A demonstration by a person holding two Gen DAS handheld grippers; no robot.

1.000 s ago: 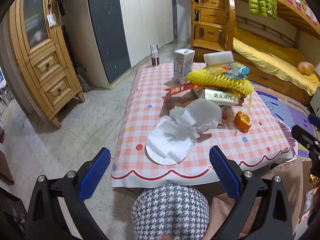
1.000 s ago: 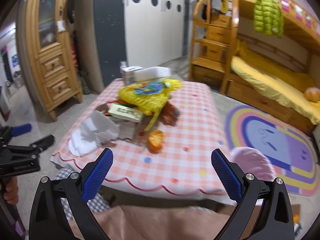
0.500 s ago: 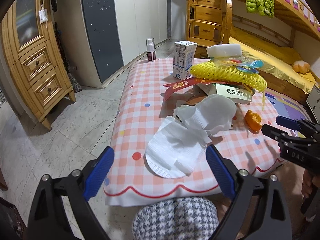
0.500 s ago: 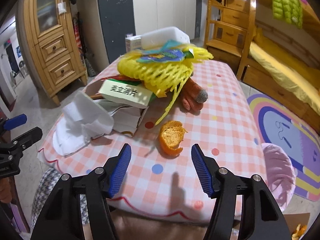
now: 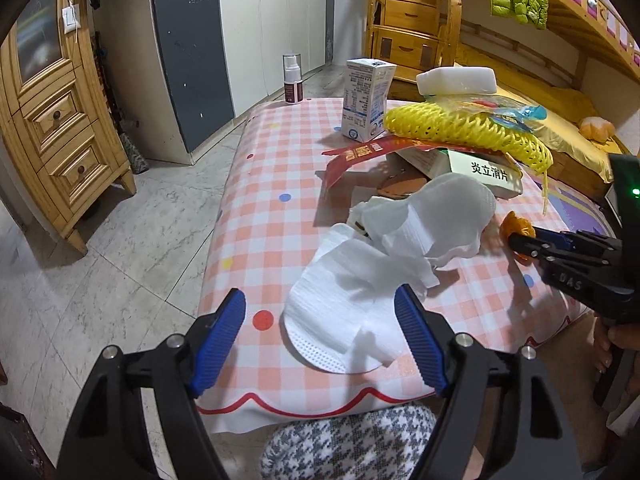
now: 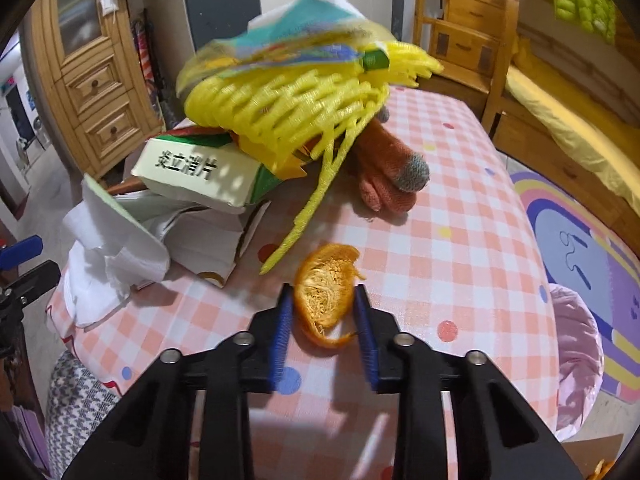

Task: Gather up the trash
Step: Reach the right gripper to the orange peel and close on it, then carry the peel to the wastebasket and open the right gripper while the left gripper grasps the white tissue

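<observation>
Lying on the checked bench (image 6: 460, 208), near its front edge: a piece of orange peel (image 6: 326, 294), curled, bright orange outside, pale and fibrous inside. Right claw (image 6: 323, 330) narrowed around it, one blue pad on each side, close to the peel or just touching; cannot tell if really pressed. Same claw seen from the side in the left view (image 5: 524, 246), tips at the peel (image 5: 516, 226).

Left claw (image 5: 320, 340) spread wide, holding nothing, over the front edge of the bench, with crumpled white paper (image 5: 376, 272) between the pads and further ahead.

Just behind the peel: a heap of rubbish. Yellow foam net (image 6: 296, 108) on top, one loose strand hanging down to the bench beside the peel. Under it a white and green box (image 6: 200, 176) with Chinese writing "炎立消片". Salmon glove (image 6: 384, 184) with a grey fingertip right of the net. Farther back a milk carton (image 5: 368, 98) with small unreadable print, a red printed strip (image 5: 372, 150), a small spray bottle (image 5: 293, 80) at the far corner. "DAS" on the right claw's body.
</observation>
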